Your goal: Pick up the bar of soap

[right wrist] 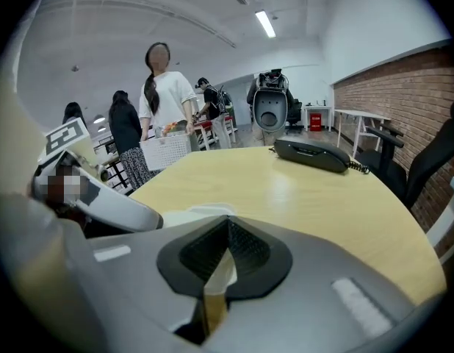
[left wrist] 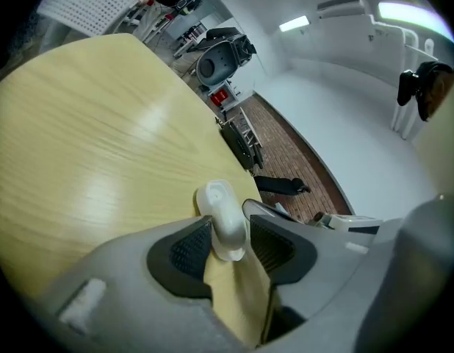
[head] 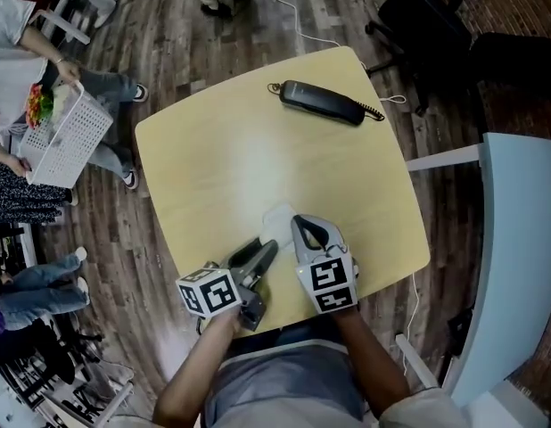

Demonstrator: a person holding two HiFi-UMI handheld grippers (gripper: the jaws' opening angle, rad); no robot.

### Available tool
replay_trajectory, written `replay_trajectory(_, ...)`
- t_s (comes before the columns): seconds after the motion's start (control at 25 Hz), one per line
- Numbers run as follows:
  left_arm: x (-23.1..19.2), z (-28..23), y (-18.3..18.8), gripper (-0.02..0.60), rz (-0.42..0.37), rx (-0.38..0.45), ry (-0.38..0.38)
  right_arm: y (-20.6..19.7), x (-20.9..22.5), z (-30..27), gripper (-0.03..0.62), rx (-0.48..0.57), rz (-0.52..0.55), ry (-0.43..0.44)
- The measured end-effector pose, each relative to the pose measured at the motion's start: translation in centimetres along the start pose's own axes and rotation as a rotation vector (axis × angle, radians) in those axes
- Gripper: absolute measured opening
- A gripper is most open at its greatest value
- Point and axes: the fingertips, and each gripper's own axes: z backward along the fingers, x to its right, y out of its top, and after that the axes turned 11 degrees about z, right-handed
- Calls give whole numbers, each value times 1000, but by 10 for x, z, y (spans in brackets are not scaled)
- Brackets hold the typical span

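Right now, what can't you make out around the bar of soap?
- Head view: the bar of soap is pale on the pale table, and partly covered by the tips of the left hand-held gripper and the right hand-held gripper.
- Right gripper view: only a pale sliver of the soap shows above that gripper's own body.
- Left gripper view: its underside is hidden by the soap itself.
- Head view: what is in the basket is too small to tell.
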Motion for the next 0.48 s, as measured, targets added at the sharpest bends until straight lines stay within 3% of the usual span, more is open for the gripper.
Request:
replay_trajectory(0.08, 2, -2, 2, 170, -18, 9, 2, 0, -1, 0, 3, 3, 3, 4)
replay_trajectory(0.36, 22, -5, 8, 169, -212, 14, 59, -3, 0, 2, 3, 9, 7, 13)
replay_trajectory(0.48, 26, -19, 4, 169, -217, -27, 46, -4, 2, 1, 3, 5, 1, 24)
